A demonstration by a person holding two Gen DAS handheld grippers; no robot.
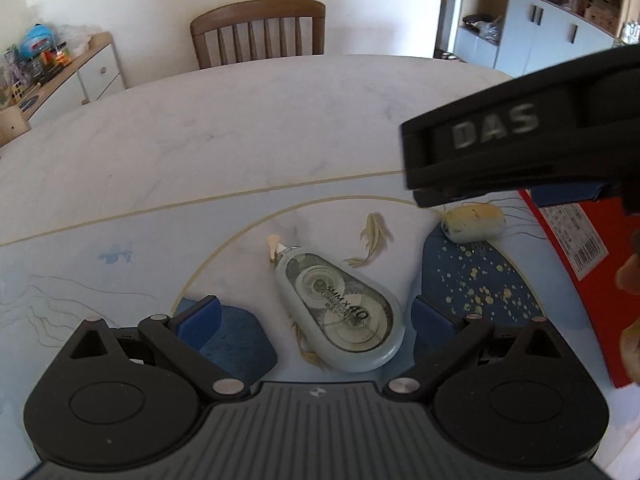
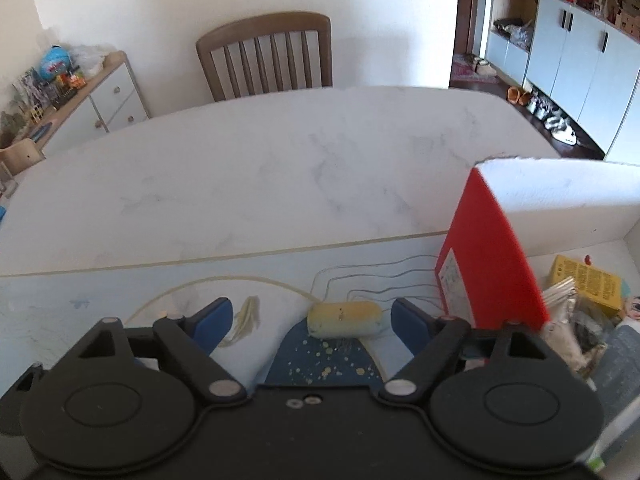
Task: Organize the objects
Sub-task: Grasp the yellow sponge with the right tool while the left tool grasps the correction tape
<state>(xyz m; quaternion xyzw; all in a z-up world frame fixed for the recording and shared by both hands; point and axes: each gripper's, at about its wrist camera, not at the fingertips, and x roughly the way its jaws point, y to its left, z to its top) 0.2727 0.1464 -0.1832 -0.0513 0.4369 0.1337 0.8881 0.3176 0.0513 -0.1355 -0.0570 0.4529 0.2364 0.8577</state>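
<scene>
A pale blue correction tape dispenser (image 1: 338, 312) lies on the printed mat between the open blue-padded fingers of my left gripper (image 1: 316, 316); the pads stand apart from it on both sides. A small yellow-and-white eraser-like block (image 1: 474, 224) lies farther right on the mat; it also shows in the right wrist view (image 2: 344, 319). My right gripper (image 2: 312, 316) is open, with the block lying between and just beyond its fingertips. The right gripper's black body (image 1: 520, 136) crosses the upper right of the left wrist view.
A red-sided box (image 2: 488, 264) with white inner walls stands at the right and holds a yellow packet (image 2: 586, 284) and foil wrappers. The mat (image 1: 80, 280) lies on a white marble table (image 2: 260, 168). A wooden chair (image 2: 266, 56) stands at the far edge.
</scene>
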